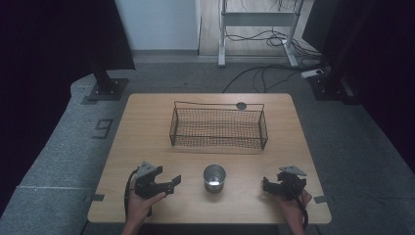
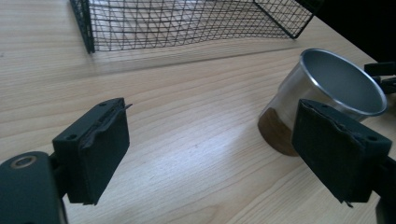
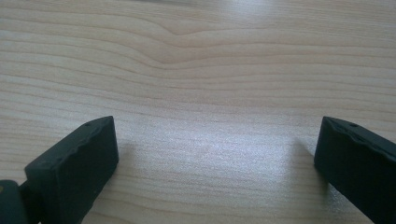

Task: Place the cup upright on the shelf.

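While the steel cup (image 1: pixel 214 178) stands untouched on the table (image 1: pixel 147 122), at six o'clock from the empty wire basket (image 1: pixel 218 126), nothing is done yet: my left gripper (image 1: pixel 169 184) at its nine o'clock and my right gripper (image 1: pixel 268 186) at three both hold their jaws open, gripping nothing.

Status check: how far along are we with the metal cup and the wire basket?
Early stage. Nothing looks done: the metal cup stands upright on the table, outside the wire basket, which looks empty. In hand: the left tongs point toward the cup, jaws open with nothing between them; in the left gripper view the cup sits just beyond one jaw. The right tongs are open over bare wood. Left, probably: grasp the cup and move it into the basket.
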A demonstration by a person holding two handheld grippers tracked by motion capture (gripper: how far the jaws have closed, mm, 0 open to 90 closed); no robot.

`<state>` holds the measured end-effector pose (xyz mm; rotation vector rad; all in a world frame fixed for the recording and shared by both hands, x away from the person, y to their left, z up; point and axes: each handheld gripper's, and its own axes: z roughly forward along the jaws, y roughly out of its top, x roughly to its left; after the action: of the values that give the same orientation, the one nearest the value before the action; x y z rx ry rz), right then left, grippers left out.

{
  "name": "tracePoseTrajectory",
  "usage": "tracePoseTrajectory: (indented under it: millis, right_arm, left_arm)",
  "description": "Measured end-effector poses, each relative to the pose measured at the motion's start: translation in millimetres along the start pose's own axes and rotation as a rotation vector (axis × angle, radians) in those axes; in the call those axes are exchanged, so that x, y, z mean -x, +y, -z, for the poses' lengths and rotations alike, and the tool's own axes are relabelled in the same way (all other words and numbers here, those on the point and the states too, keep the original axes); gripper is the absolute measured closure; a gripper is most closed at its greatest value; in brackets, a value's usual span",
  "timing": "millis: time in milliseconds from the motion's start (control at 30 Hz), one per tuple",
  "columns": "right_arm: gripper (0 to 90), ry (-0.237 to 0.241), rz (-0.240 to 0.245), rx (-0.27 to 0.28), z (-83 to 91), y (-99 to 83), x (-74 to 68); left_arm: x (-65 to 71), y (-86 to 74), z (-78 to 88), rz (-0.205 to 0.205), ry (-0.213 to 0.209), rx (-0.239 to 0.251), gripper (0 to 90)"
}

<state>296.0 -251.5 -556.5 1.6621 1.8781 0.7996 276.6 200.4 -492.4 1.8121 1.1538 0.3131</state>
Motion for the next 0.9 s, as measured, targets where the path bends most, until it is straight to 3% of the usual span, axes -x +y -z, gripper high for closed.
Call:
tracePoseTrajectory:
  millis: [900]
  right_arm:
    - [0.0, 0.001, 0.0, -0.001, 0.1, 0.0, 0.0]
  left_arm:
    - [29.7, 8.2, -9.3, -0.05, -0.039, 0.033, 11.7]
